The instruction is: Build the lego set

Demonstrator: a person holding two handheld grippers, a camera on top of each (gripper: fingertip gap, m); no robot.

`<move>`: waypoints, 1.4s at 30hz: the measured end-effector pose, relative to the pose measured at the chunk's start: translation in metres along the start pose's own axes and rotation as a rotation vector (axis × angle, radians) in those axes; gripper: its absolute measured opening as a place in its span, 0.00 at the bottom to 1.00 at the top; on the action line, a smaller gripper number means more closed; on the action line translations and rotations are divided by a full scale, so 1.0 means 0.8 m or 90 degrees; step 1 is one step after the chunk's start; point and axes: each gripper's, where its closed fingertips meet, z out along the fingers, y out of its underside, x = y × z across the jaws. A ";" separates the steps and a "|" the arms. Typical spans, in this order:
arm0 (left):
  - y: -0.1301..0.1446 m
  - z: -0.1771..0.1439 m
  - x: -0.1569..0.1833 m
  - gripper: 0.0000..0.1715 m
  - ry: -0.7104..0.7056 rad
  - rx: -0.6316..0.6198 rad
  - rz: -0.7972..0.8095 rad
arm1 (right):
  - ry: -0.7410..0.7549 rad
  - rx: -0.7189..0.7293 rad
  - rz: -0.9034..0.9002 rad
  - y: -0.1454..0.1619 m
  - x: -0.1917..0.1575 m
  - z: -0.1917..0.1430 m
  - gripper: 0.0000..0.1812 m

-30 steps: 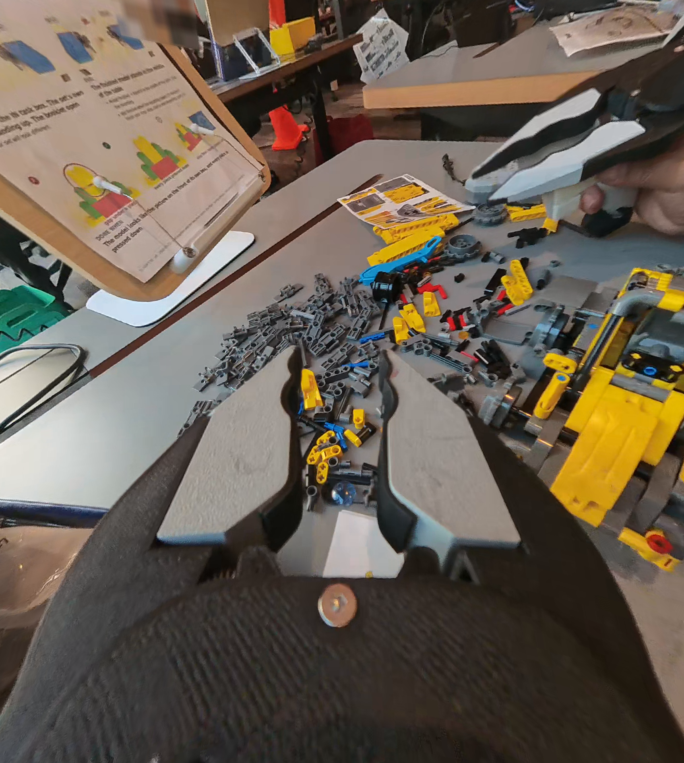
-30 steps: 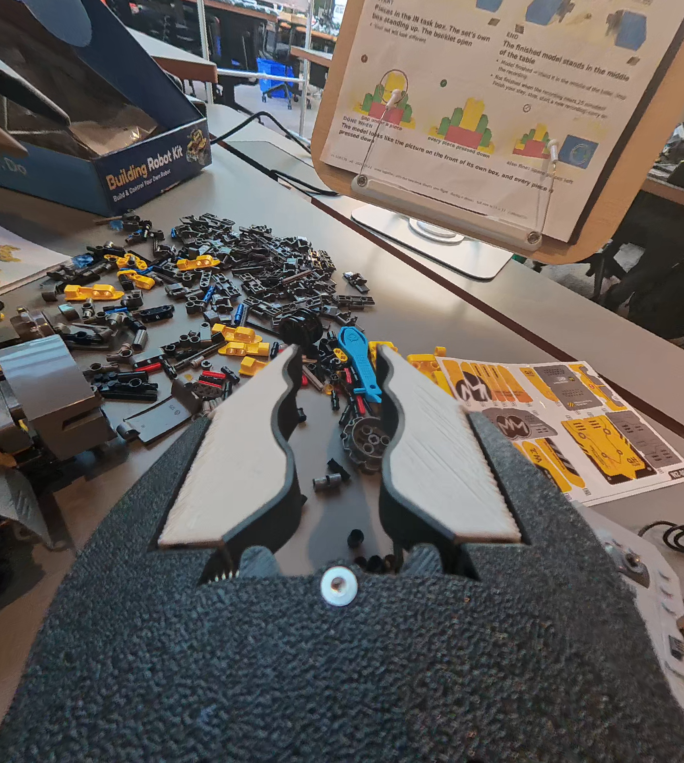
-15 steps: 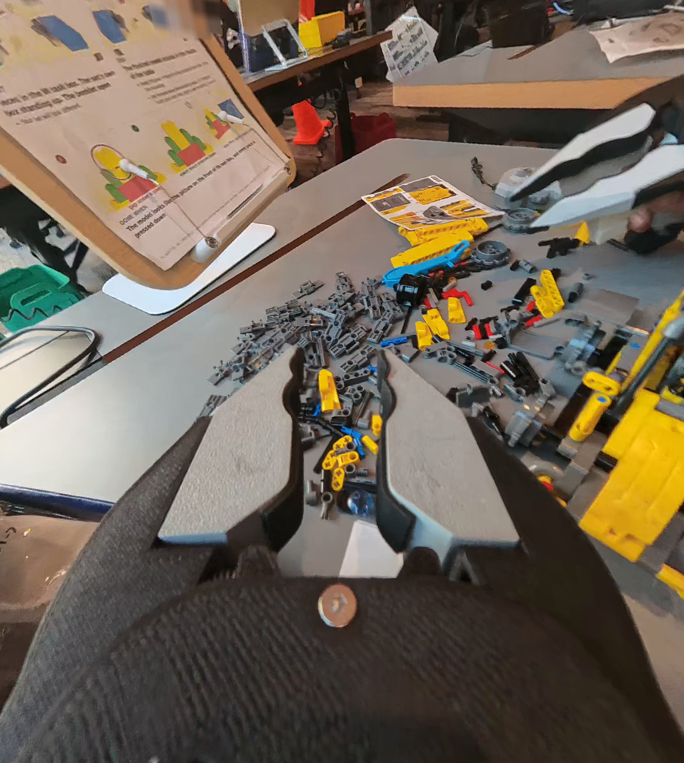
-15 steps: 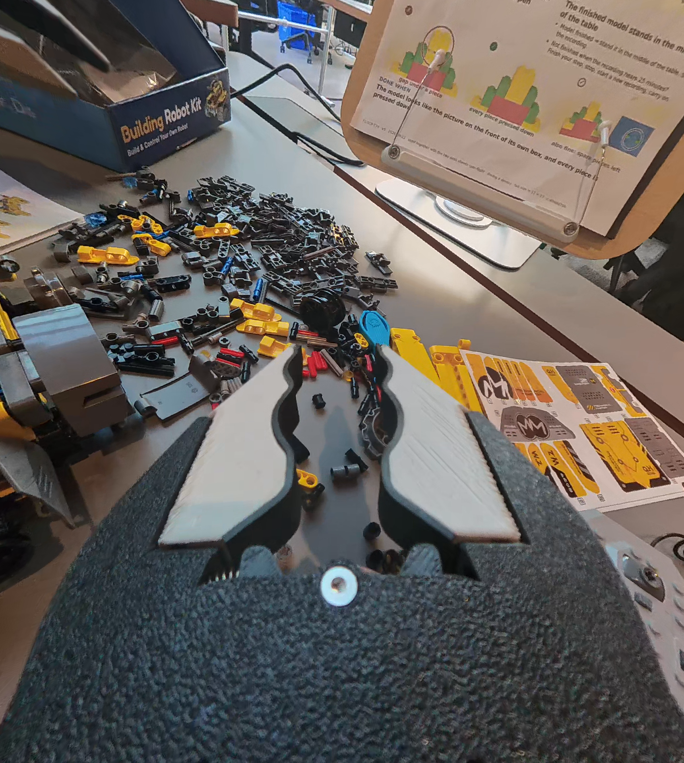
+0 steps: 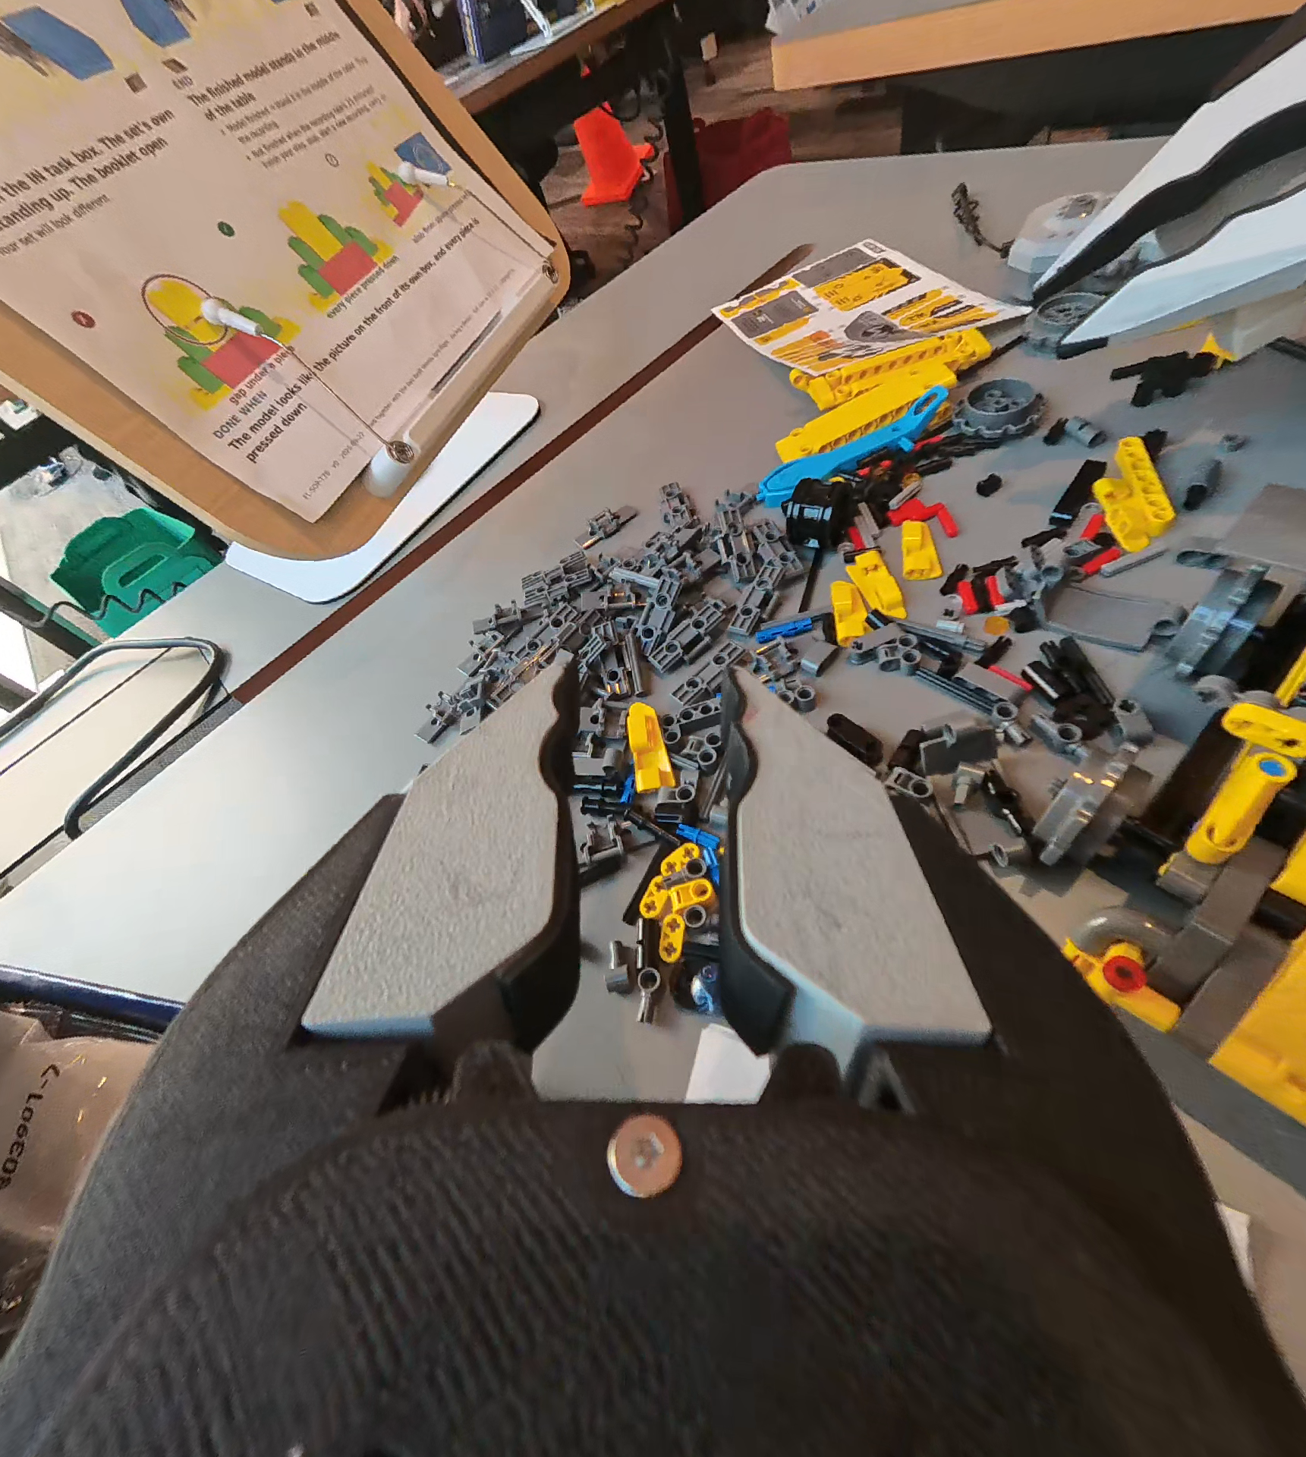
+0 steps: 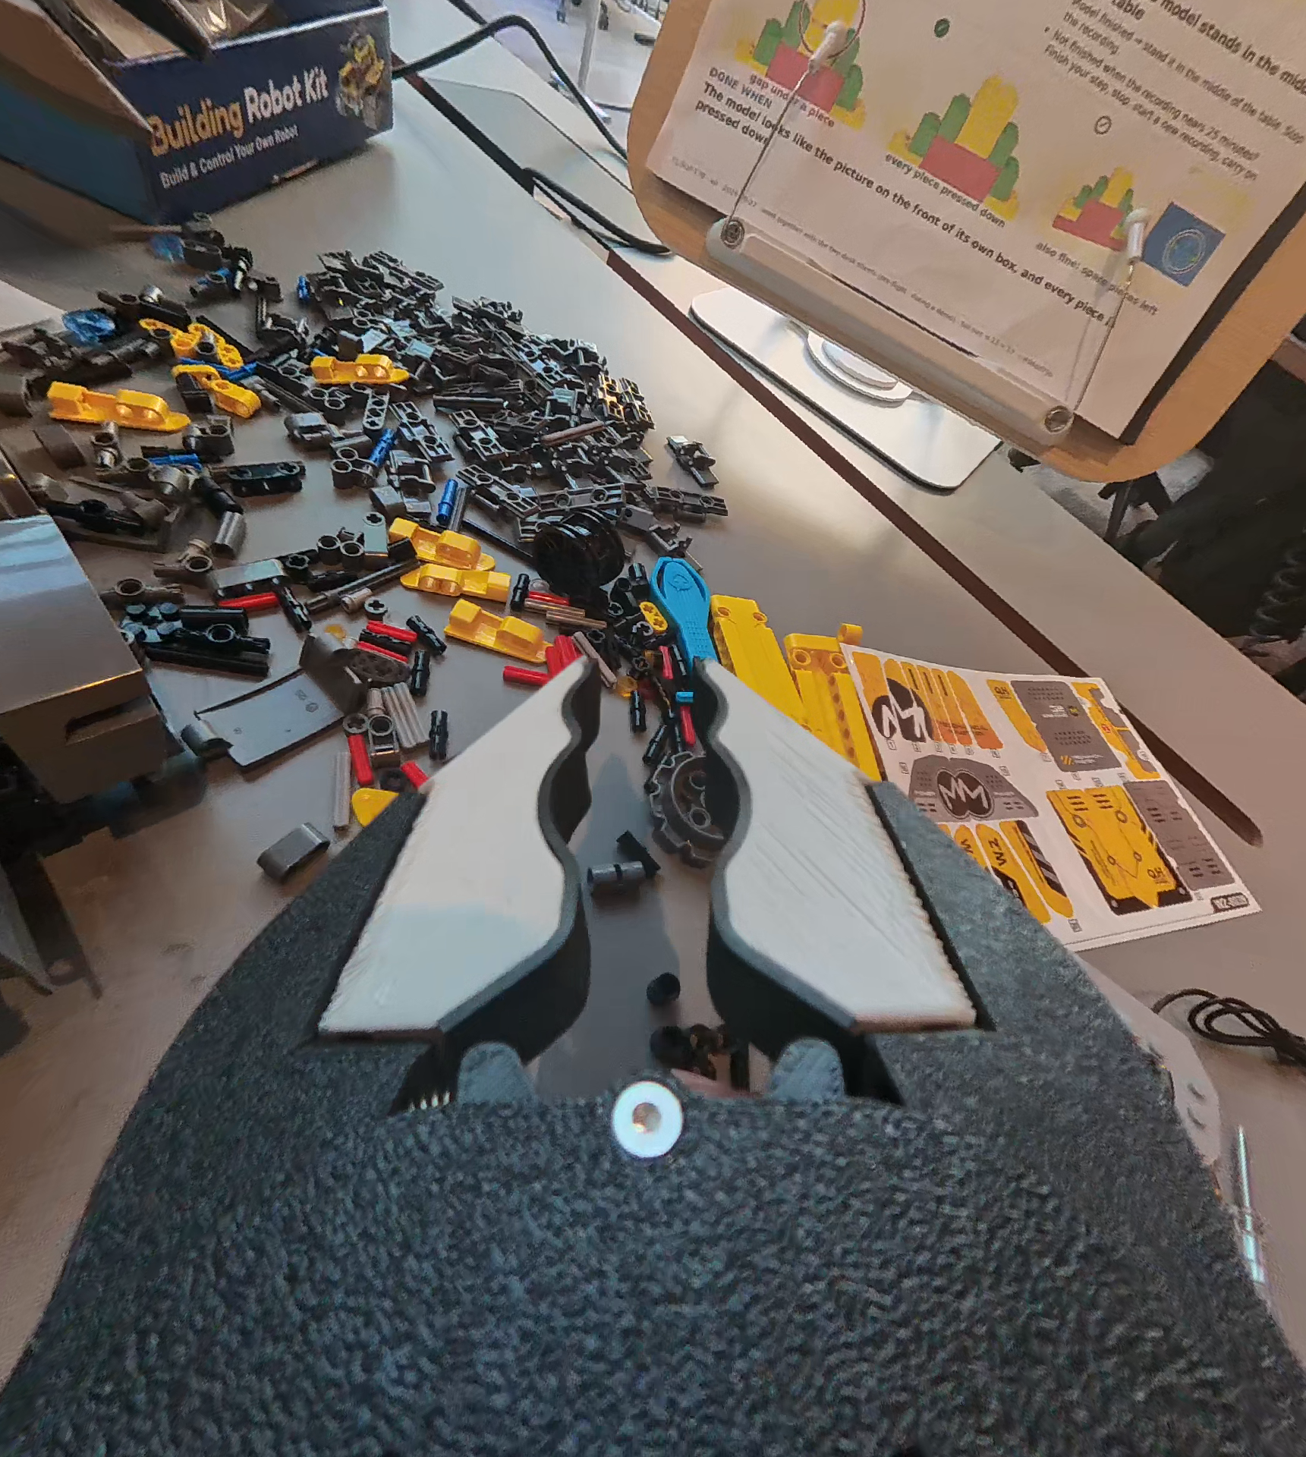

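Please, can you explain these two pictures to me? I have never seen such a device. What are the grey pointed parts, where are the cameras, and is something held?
Each picture comes from a camera on a hand-held gripper, looking along its two grey fingers. The left gripper hovers open over small grey pieces and a yellow piece. The right gripper is open above a dark gear and a blue tool. Neither holds anything. On the table also stand a yellow model, a sticker sheet and an instruction board.

A grey table (image 5: 161, 867) fills the foreground. Beyond it stand other desks (image 5: 988, 39), an orange cone (image 5: 606, 154) on the floor and a green crate (image 5: 133, 564).
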 end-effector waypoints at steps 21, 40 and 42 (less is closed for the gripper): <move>0.012 -0.003 -0.018 0.17 -0.022 -0.028 -0.035 | 0.027 -0.009 0.020 0.008 0.009 -0.001 0.11; 0.021 0.001 -0.015 0.14 -0.017 -0.051 -0.024 | 0.057 -0.016 0.010 0.013 0.019 -0.006 0.10; 0.020 0.000 -0.017 0.14 -0.020 -0.049 -0.027 | 0.054 -0.020 0.007 0.014 0.018 -0.004 0.10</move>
